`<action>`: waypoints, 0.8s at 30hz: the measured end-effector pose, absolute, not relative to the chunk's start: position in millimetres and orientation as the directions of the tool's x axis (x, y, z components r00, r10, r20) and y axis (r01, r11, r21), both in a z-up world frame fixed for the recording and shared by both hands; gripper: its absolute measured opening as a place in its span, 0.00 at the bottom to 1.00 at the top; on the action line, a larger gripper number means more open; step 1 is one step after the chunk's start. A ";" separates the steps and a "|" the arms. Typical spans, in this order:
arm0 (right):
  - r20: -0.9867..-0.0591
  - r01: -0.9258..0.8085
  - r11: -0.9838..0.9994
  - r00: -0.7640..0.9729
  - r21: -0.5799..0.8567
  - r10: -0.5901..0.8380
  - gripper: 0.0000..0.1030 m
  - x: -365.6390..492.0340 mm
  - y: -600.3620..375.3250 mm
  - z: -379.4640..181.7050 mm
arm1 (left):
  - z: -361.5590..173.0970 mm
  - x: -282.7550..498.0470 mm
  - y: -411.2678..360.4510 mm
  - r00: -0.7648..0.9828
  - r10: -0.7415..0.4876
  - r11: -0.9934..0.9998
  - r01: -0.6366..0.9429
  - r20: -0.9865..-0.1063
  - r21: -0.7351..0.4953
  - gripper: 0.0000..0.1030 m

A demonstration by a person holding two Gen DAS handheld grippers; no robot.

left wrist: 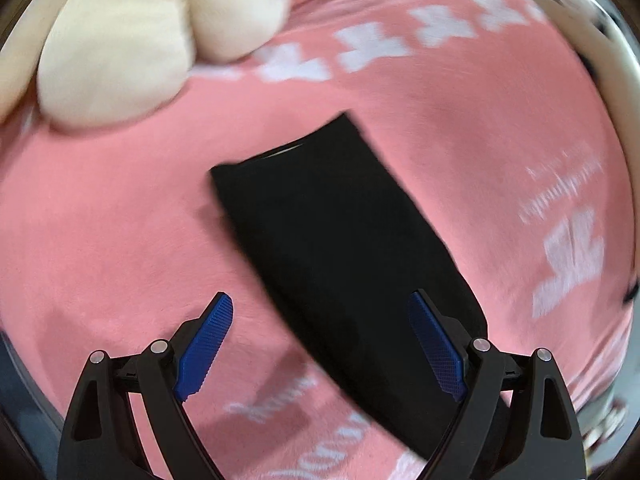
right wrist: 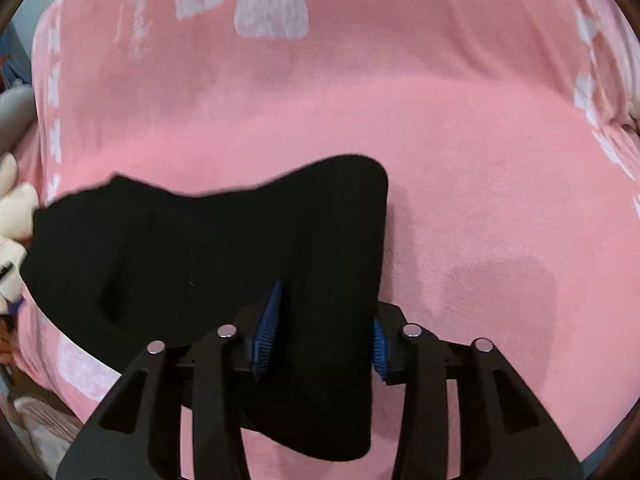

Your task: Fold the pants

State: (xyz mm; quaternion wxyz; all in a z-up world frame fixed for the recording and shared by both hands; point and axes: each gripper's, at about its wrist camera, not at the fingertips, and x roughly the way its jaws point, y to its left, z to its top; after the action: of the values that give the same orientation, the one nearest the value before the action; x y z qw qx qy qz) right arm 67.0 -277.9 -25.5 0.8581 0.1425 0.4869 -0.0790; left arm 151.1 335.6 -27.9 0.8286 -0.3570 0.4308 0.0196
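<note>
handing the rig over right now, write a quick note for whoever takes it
Left gripper: open, holding nothing, hovering over the near end of the pants.
Right gripper: its jaws straddle a bunched fold of the pants; a firm pinch cannot be confirmed.
Pants: black, already narrowed to a long strip lying on the pink blanket. In the right view one end is lifted and draped between the jaws.
Nearby: a cream plush toy on the blanket past the pants.
Done: the lengthwise fold, judging by the strip shape.
Left: probably fold the strip end over end, then smooth it flat.
</note>
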 end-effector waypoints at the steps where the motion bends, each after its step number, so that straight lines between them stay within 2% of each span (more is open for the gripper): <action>1: -0.841 0.288 0.945 0.540 0.154 -0.028 0.55 63.0 -276.0 -15.0 | -32.6 154.3 340.7 0.624 -0.283 0.724 -0.359 -0.728 -0.589 0.84; 2: -0.817 0.302 0.944 0.573 0.132 -0.068 0.71 60.3 -271.5 -2.8 | -36.8 157.9 344.9 0.617 -0.285 0.709 -0.379 -0.734 -0.595 0.84; 3: -0.782 0.294 0.948 0.616 0.121 -0.092 0.74 58.9 -263.1 12.1 | -40.7 162.3 348.5 0.611 -0.287 0.695 -0.397 -0.738 -0.599 0.84; 5: -0.739 0.256 0.958 0.669 0.131 -0.078 0.75 66.6 -244.8 32.7 | -49.7 176.0 354.8 0.594 -0.288 0.675 -0.431 -0.751 -0.599 0.84; 7: -0.704 0.197 0.960 0.710 0.199 0.000 0.77 76.4 -223.5 45.2 | -51.4 187.6 357.6 0.599 -0.280 0.659 -0.448 -0.750 -0.604 0.89; 8: -0.694 0.178 0.957 0.719 0.229 0.032 0.82 80.9 -216.0 45.5 | -50.4 191.6 357.8 0.598 -0.271 0.668 -0.447 -0.754 -0.595 0.89; 10: -0.682 0.145 0.957 0.728 0.252 0.070 0.82 87.3 -202.6 38.1 | -50.1 202.9 356.0 0.604 -0.261 0.706 -0.413 -0.753 -0.576 0.87; 12: -0.690 0.120 0.967 0.720 0.226 0.072 0.82 89.8 -185.8 22.6 | -50.0 208.6 354.3 0.602 -0.276 0.721 -0.386 -0.749 -0.575 0.45; 13: -0.720 0.095 0.976 0.690 0.196 0.077 0.82 96.6 -170.7 12.4 | -49.0 209.7 353.2 0.599 -0.269 0.736 -0.378 -0.754 -0.562 0.37; 14: -0.757 0.039 0.987 0.647 0.157 0.094 0.82 99.8 -156.4 -3.1 | -49.4 209.6 353.6 0.602 -0.285 0.731 -0.366 -0.746 -0.575 0.20; 19: -0.806 -0.219 0.976 0.578 -0.005 0.126 0.81 98.3 -87.3 -32.1 | -49.4 207.6 355.5 0.617 -0.325 0.691 -0.363 -0.717 -0.625 0.20; 21: -0.832 -0.255 0.962 0.551 -0.093 0.066 0.61 106.1 -67.1 -51.5 | -48.2 207.2 354.3 0.615 -0.321 0.698 -0.360 -0.720 -0.619 0.20; 22: -0.853 -0.256 0.964 0.518 -0.076 0.071 0.46 112.8 -66.2 -60.4 | -46.4 206.8 353.1 0.616 -0.312 0.710 -0.355 -0.723 -0.609 0.20; 23: -0.869 -0.241 0.971 0.478 0.008 0.126 0.32 119.8 -71.3 -68.6 | -45.1 207.2 351.9 0.616 -0.306 0.719 -0.350 -0.726 -0.601 0.20; 24: -0.871 -0.223 0.972 0.461 0.070 0.169 0.26 125.9 -74.9 -69.8 | -44.1 206.9 351.0 0.616 -0.301 0.727 -0.345 -0.727 -0.594 0.19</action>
State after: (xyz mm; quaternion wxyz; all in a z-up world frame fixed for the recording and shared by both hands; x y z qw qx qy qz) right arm 125.9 -74.9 -69.8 0.8542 -0.0269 0.5063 0.1147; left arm 206.9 351.0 -44.1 0.8197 -0.3692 0.4377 0.0133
